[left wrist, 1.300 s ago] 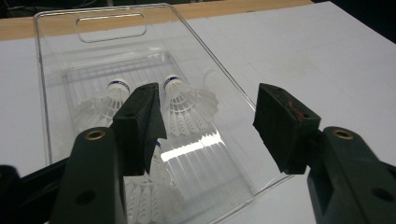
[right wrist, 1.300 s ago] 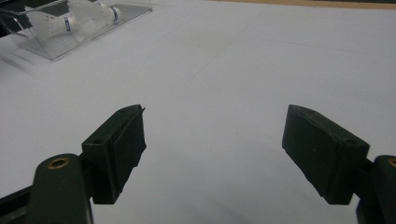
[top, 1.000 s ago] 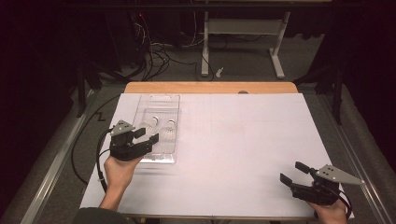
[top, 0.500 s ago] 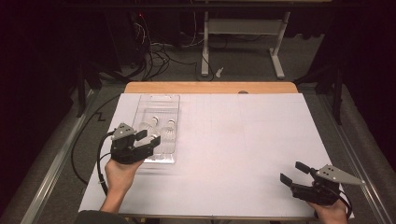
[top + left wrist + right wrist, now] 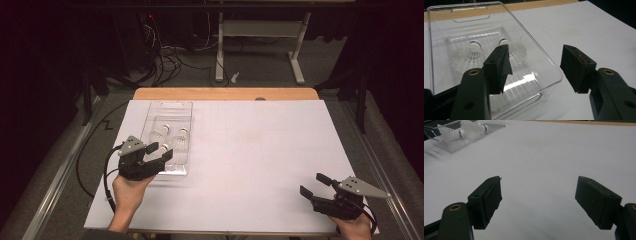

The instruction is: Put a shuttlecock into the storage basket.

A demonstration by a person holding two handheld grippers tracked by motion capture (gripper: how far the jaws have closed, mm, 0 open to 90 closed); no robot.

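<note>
Left gripper view: my left gripper hangs released over the near right corner of the clear tray, two shuttlecocks inside at far left; I should dip lower, then pinch one cork; my right gripper gapes idle, well apart.

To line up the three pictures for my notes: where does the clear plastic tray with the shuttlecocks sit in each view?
High view: the clear plastic tray lies left of centre on the white table top, just ahead of the left gripper.
Left gripper view: the tray covers the upper left, behind the open jaws.
Right gripper view: the tray sits in the top left corner, far off.
Shared landmark: the shuttlecocks inside it.
</note>
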